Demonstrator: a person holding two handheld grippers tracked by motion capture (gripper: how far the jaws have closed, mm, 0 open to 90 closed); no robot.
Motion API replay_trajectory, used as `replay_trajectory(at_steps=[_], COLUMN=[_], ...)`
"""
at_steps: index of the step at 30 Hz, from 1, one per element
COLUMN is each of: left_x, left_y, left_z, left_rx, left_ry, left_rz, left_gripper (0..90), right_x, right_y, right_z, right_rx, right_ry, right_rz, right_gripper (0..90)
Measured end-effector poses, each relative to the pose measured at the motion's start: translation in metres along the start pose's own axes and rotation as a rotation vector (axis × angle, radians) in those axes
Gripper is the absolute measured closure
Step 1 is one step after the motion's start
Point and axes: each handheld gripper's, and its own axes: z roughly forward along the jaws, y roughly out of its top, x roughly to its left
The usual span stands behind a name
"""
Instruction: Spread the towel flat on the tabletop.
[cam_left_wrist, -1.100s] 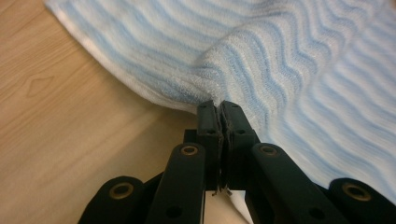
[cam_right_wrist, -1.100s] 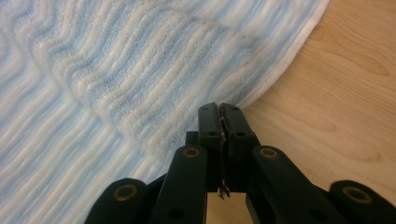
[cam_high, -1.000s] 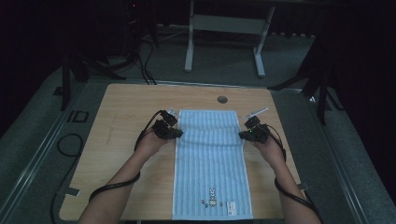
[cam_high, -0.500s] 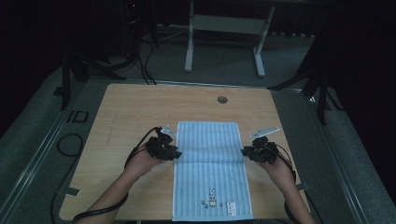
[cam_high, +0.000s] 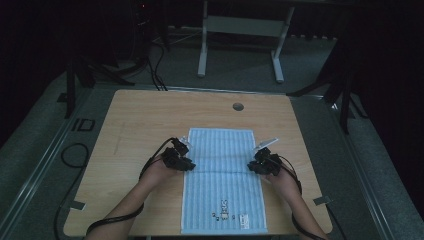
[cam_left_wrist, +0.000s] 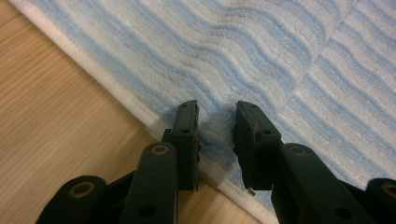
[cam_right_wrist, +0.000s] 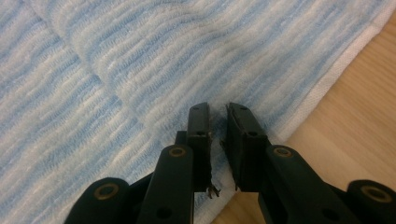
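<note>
The person's forearms enter from the bottom edge of the high view, elbows cut off. On the wooden worktop (cam_high: 135, 120) a blue-and-white striped towel (cam_high: 222, 200) lies flat, its near end with a small label at the worktop's front edge; the label print is too small to read. Midway up, the far half is folded back toward the person, and the fold's loose edge lies across the middle.

The left gripper (cam_high: 186, 163) sits at the towel's left border, the right gripper (cam_high: 252, 167) at its right border. In the gripper views each stands with jaws slightly parted over the folded edge, released, with towelling beneath the gap; both have just opened and then eased back a little. Whether the pads touch the cloth is hard to tell.

A second ago the towel lay full length with both grippers at its far corners; now its far edge ends short of the round hole (cam_high: 238, 106) in the worktop.

Beyond, the floor and a metal frame (cam_high: 240, 30) are dim.
</note>
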Motion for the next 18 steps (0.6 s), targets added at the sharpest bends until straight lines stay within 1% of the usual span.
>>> replay_trajectory(at_steps=[3, 5, 7, 10, 12, 13, 15, 18], left_x=[0.006, 0.007, 0.010, 0.012, 0.012, 0.012, 0.011, 0.012], left_y=[-0.005, -0.006, -0.013, -0.020, -0.024, -0.025, -0.024, -0.021], left_z=[-0.004, -0.005, -0.010, -0.014, -0.016, -0.017, -0.020, -0.026], left_rx=[-0.001, -0.002, -0.002, -0.011, -0.008, -0.002, 0.010, -0.004], left_ry=[0.013, 0.014, 0.023, 0.018, 0.009, 0.000, 0.007, 0.013], left_rz=[-0.011, -0.017, -0.028, -0.032, -0.032, -0.037, -0.024, -0.014], left_gripper=[69.3, 69.3, 69.3, 69.2, 69.2, 69.2, 69.2, 64.5], right_x=[0.005, 0.010, 0.014, 0.020, 0.023, 0.024, 0.026, 0.023], right_y=[0.006, 0.010, 0.014, 0.016, 0.018, 0.018, 0.020, 0.026], right_z=[0.004, 0.006, 0.008, 0.010, 0.010, 0.010, 0.007, -0.002], right_rx=[0.003, 0.008, 0.010, 0.012, 0.014, 0.015, 0.016, 0.004], right_ry=[-0.005, -0.007, -0.001, 0.020, 0.029, 0.031, 0.038, 0.041], right_rz=[-0.017, -0.033, -0.041, -0.043, -0.054, -0.055, -0.064, -0.061], right_gripper=[79.2, 79.2, 79.1, 78.7, 78.2, 77.6, 76.5, 74.1])
